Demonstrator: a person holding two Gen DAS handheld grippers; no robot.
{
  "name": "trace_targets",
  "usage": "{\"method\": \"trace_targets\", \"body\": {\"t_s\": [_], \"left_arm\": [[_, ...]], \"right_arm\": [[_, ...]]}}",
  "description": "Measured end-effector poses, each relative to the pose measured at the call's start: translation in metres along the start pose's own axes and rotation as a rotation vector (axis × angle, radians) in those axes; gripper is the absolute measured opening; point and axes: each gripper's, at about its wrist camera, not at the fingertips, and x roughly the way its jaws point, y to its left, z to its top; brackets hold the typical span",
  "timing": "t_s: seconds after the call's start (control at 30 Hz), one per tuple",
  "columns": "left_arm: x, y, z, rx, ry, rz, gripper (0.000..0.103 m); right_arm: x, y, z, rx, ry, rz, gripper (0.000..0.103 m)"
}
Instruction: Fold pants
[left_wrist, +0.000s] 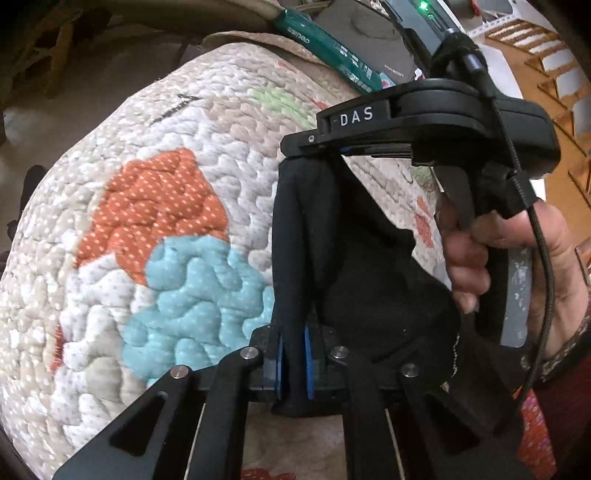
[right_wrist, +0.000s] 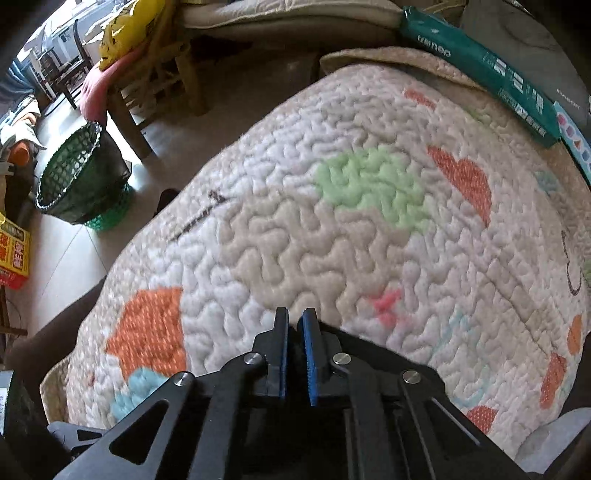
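Black fabric, the pants (left_wrist: 354, 266), shows only in the left wrist view, where it hangs bunched between two tools; the right wrist view shows none of it. There, the left tool (left_wrist: 293, 363) is clenched on a fold of the pants between its blue pads, and the right tool (left_wrist: 349, 147), marked DAS and gripped by a hand (left_wrist: 517, 273), pinches the upper end of the same cloth. In its own view the right tool (right_wrist: 295, 354) has its pads nearly touching, and whether cloth sits between them cannot be told from there. Below lies a quilted cover (right_wrist: 332, 240) in white and beige with orange, green and blue patches. The right view alone shows the tiled floor (right_wrist: 66, 266), a green mesh basket (right_wrist: 74, 177), a wooden chair (right_wrist: 159, 74) and a green package (right_wrist: 480, 70) at the quilt's far edge
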Motion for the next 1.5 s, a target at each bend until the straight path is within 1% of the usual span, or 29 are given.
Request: {"method": "trace_targets", "body": {"t_s": [0.03,0.13,0.2,0.27,0.37,0.4,0.43,0.47,0.5,0.53,0.6,0.67,0.7,0.73,0.77,0.8,0.83,0.93,1.0,1.07,1.1,1.17,1.23,1.27,1.3,1.33,1.4,1.43,1.5], "left_arm": [[-0.001,0.001,0.0,0.0,0.002,-0.002,0.008],[0.0,-0.001,-0.003,0.017,0.015,0.016,0.01],[-0.001,-0.002,-0.004,0.036,0.017,0.023,0.011],[-0.013,-0.002,-0.003,0.054,-0.002,0.035,0.011],[-0.035,0.001,0.005,0.038,-0.065,0.047,0.011],[-0.042,-0.001,0.009,0.037,-0.087,0.047,0.011],[-0.049,-0.007,0.013,0.051,-0.111,0.053,0.012],[-0.05,-0.013,0.015,0.066,-0.121,0.061,0.014],[-0.048,-0.02,0.017,0.081,-0.12,0.068,0.021],[-0.044,-0.023,0.018,0.091,-0.109,0.077,0.028],[-0.03,-0.034,0.016,0.124,-0.071,0.105,0.032],[-0.013,-0.044,0.015,0.192,-0.018,0.152,0.034],[-0.001,-0.048,0.012,0.228,0.02,0.202,0.035],[0.008,-0.05,0.01,0.252,0.059,0.257,0.035],[0.01,-0.05,0.008,0.263,0.073,0.27,0.035],[0.007,-0.052,0.005,0.279,0.072,0.273,0.035],[0.002,-0.055,0.005,0.291,0.063,0.269,0.035],[-0.004,-0.061,0.018,0.292,0.039,0.272,0.042],[0.0,-0.065,0.032,0.279,0.037,0.271,0.042],[0.01,-0.07,0.048,0.276,0.035,0.267,0.043],[0.02,-0.073,0.058,0.283,0.037,0.283,0.044],[0.037,-0.079,0.07,0.281,0.054,0.306,0.044],[0.064,-0.078,0.087,0.248,0.1,0.322,0.045],[0.075,-0.076,0.092,0.232,0.119,0.344,0.047],[0.083,-0.075,0.095,0.223,0.135,0.362,0.052],[0.09,-0.078,0.097,0.233,0.136,0.384,0.06],[0.096,-0.087,0.095,0.272,0.151,0.405,0.071],[0.098,-0.094,0.092,0.309,0.158,0.432,0.071],[0.094,-0.105,0.088,0.37,0.155,0.441,0.07]], "right_arm": [[-0.001,0.002,0.004,-0.005,-0.009,-0.002,0.005],[-0.003,0.001,0.009,0.005,-0.026,-0.005,0.005],[-0.004,-0.005,0.005,0.008,-0.018,-0.036,0.006],[-0.014,-0.026,-0.007,0.056,-0.031,-0.078,0.007],[-0.049,-0.067,-0.048,0.209,-0.106,-0.106,0.007],[-0.058,-0.073,-0.061,0.23,-0.124,-0.107,0.007],[-0.071,-0.079,-0.082,0.256,-0.152,-0.096,0.007],[-0.078,-0.08,-0.097,0.274,-0.165,-0.079,0.007],[-0.083,-0.081,-0.115,0.301,-0.173,-0.048,0.007],[-0.084,-0.082,-0.125,0.321,-0.175,-0.022,0.007],[-0.081,-0.08,-0.154,0.379,-0.192,0.079,0.007],[-0.072,-0.077,-0.172,0.418,-0.209,0.172,0.007],[-0.064,-0.075,-0.18,0.444,-0.194,0.203,0.007],[-0.053,-0.075,-0.19,0.485,-0.159,0.214,0.007],[-0.042,-0.075,-0.2,0.533,-0.111,0.203,0.007],[-0.039,-0.076,-0.207,0.568,-0.108,0.215,0.007],[-0.043,-0.078,-0.216,0.608,-0.139,0.235,0.007],[-0.05,-0.076,-0.227,0.629,-0.127,0.219,0.007],[-0.052,-0.071,-0.23,0.614,-0.112,0.202,0.008],[-0.052,-0.067,-0.23,0.597,-0.11,0.185,0.011],[-0.051,-0.066,-0.233,0.592,-0.105,0.183,0.012],[-0.053,-0.064,-0.24,0.597,-0.125,0.187,0.012],[-0.055,-0.067,-0.248,0.626,-0.151,0.211,0.012],[-0.056,-0.071,-0.251,0.65,-0.164,0.219,0.012],[-0.056,-0.072,-0.254,0.665,-0.171,0.215,0.012],[-0.057,-0.073,-0.257,0.675,-0.18,0.209,0.012],[-0.061,-0.073,-0.265,0.693,-0.2,0.193,0.013],[-0.062,-0.073,-0.269,0.7,-0.209,0.187,0.013],[-0.068,-0.07,-0.279,0.718,-0.242,0.175,0.013]]}}
